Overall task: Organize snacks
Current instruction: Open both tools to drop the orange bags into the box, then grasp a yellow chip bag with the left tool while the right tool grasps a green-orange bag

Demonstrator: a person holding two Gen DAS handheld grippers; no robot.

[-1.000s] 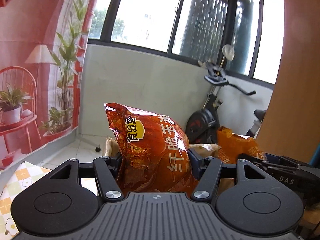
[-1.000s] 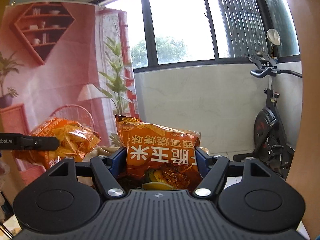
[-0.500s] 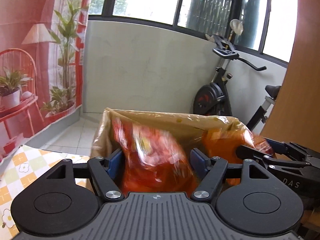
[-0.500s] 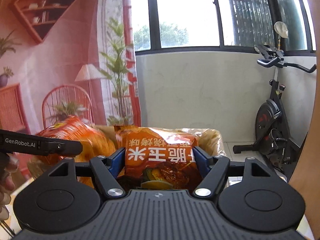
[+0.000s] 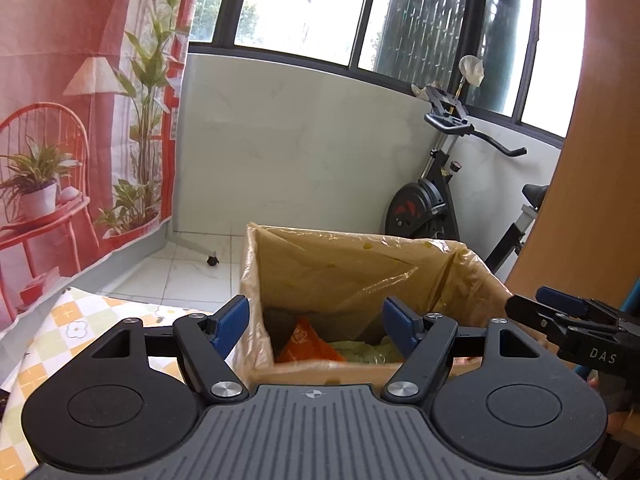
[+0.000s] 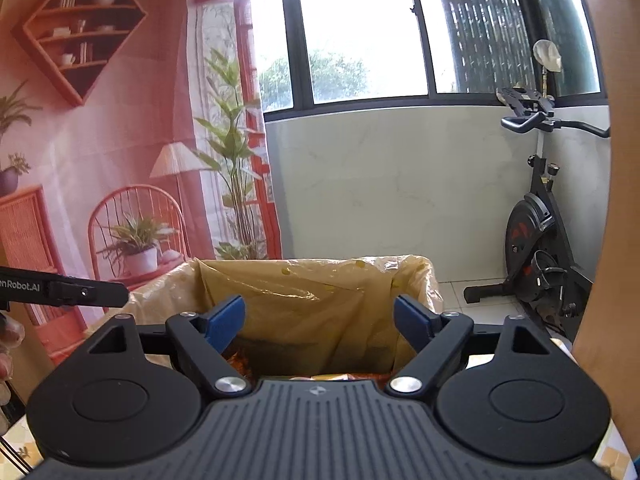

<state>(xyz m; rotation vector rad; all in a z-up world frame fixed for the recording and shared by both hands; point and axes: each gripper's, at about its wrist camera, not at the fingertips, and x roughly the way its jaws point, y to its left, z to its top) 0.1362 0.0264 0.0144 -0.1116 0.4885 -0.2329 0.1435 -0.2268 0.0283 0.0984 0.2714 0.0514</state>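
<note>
Left gripper (image 5: 316,322): jaws just opened wide, nothing between them. Right gripper (image 6: 319,322): same, empty. Both above bag-lined box (image 5: 360,264). Orange snack bag (image 5: 308,346) on box bottom, 6 o'clock of liner. Exercise bike (image 6: 540,240) at 3 o'clock.

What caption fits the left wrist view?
Open left tool above lined box holding an orange snack bag.

White letters "DAS" stand on the black side of the right gripper (image 5: 560,312) in the left wrist view; "enRobot.AI", cut off at the frame edge, stands on the black left gripper (image 6: 68,290) in the right wrist view
</note>
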